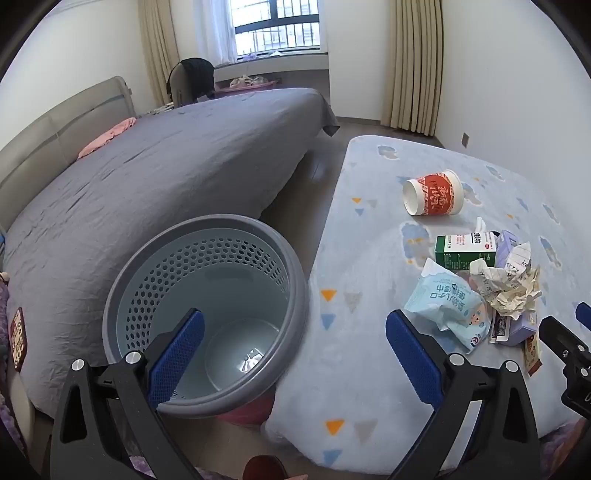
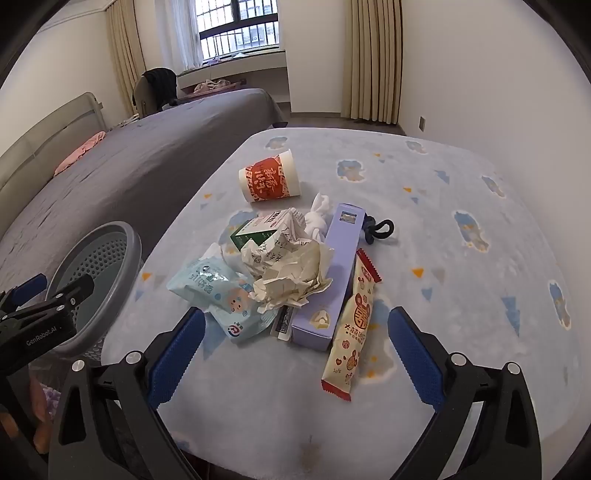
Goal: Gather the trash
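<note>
Hovering with jaws spread wide and empty, the right gripper (image 2: 295,354) faces the trash pile (image 2: 288,273) on the blue rug (image 2: 461,177) straight ahead, nearer than the left gripper (image 1: 295,354), also released, which straddles the bin's (image 1: 122,291) rim.

Soft window (image 1: 275,27) daylight, fisheye-warped edges
</note>
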### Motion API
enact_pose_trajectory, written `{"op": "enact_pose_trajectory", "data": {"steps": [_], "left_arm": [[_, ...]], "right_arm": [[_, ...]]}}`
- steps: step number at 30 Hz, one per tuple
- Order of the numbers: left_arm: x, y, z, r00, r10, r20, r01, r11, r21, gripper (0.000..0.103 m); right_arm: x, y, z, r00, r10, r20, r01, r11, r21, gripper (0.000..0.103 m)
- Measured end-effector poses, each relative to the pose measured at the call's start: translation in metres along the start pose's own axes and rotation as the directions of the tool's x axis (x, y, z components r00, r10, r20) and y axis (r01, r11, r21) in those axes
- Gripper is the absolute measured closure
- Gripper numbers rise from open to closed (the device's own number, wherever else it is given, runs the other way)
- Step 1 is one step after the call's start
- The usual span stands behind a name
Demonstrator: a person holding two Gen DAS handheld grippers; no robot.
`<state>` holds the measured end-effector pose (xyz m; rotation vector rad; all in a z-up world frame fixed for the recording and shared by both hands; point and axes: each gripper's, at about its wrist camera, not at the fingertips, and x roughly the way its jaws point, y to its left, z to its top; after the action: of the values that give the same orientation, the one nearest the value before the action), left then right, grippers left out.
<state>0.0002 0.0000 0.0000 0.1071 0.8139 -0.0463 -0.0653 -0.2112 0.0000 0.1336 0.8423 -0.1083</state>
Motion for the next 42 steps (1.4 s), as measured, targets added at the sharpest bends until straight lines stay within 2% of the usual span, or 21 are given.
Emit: {"op": "enact_pose_trajectory", "data": {"steps": [42], "left_arm": [[-0.003,0.003,0.001,1.0,0.021,0.011,-0.021,1.0,0.014,0.006]], "right_arm": [[-0.007,0.001,0.004,1.0,0.01,0.02,-0.01,1.0,0.001,0.008]]}}
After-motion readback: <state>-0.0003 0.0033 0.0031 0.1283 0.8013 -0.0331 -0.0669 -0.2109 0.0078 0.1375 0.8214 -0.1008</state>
